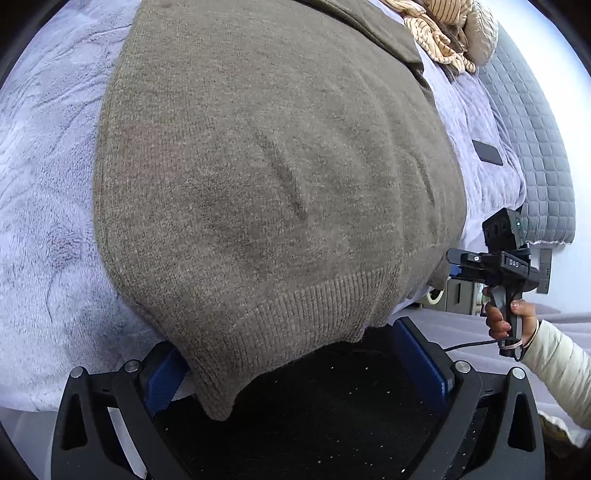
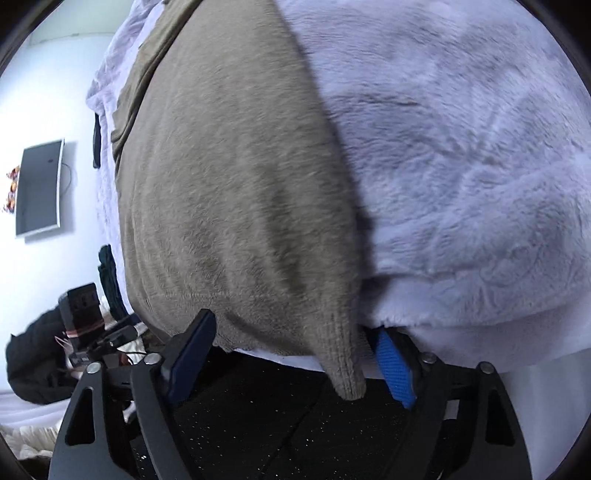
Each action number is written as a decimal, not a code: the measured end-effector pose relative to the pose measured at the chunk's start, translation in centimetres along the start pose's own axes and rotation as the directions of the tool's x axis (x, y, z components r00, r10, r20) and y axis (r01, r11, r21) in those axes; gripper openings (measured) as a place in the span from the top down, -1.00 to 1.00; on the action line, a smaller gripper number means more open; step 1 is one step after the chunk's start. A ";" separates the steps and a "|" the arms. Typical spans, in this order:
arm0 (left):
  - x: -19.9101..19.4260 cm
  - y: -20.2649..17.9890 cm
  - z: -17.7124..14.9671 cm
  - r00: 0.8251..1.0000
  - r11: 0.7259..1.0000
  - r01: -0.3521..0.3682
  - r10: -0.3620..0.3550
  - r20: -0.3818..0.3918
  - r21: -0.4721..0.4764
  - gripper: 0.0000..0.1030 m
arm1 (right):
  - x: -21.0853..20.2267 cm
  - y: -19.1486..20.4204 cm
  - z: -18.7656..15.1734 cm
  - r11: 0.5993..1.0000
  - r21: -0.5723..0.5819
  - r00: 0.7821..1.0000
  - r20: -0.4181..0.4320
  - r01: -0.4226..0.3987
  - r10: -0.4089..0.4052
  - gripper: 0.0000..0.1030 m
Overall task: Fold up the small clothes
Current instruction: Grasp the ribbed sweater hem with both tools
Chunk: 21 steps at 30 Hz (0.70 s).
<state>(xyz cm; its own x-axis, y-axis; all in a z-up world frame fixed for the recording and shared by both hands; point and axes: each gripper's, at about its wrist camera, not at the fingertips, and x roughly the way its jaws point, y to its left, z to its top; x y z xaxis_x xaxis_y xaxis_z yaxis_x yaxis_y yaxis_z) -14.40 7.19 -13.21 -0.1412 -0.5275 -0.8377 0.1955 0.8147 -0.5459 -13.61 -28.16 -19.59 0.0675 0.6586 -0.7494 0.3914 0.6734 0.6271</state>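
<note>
Left wrist view: brown knit sweater [image 1: 266, 177] lies spread flat on the lilac fleece blanket [image 1: 48, 206] covering the bed, ribbed hem at the near edge and drooping a little past it. My left gripper [image 1: 295, 365] sits at that hem, jaws spread wide, one hem corner hanging between the blue pads [image 1: 421, 354], nothing pinched. Right wrist view: my right gripper [image 2: 291, 354] is placed at the other hem corner, jaws likewise spread, the corner dangling between them. I judge both are set here to take the hem corners and carry them up for a fold. Also on the bed: a striped garment [image 1: 439, 33] at the far end, a dark phone [image 1: 487, 152] by the right edge.
</note>
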 end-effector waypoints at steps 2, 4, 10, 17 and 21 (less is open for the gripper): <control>-0.1 -0.5 0.2 0.999 0.999 0.041 -0.041 0.022 -0.002 -0.97 | -0.4 0.0 0.1 0.998 0.016 0.998 0.005 -0.059 0.059 -0.50; -0.2 -0.8 0.3 0.996 0.997 0.081 -0.081 0.035 0.009 -0.97 | -0.8 0.3 0.0 0.992 0.004 0.992 0.001 -0.128 0.128 -0.50; 0.7 -0.7 1.2 0.999 0.999 0.050 -0.050 0.009 0.000 -0.71 | 0.4 -0.3 0.5 0.990 0.026 0.989 -0.052 -0.138 0.139 0.04; -0.6 1.3 1.3 0.999 0.998 0.030 -0.028 0.036 -0.052 0.72 | -0.8 0.5 -1.1 0.987 0.001 0.985 -0.071 -0.159 0.158 0.80; -1.2 0.6 1.2 0.998 1.000 0.029 -0.028 0.048 -0.009 0.72 | -2.0 1.6 -1.3 0.981 -0.013 0.980 -0.051 -0.192 0.191 0.81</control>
<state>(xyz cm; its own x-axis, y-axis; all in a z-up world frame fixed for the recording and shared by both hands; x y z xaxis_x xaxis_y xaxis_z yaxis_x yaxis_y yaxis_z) -12.92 7.95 -12.56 -0.0994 -0.5614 -0.8216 0.1825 0.8014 -0.5697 -14.33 -27.97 -16.77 0.0943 0.7912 -0.6042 0.3591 0.5390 0.7619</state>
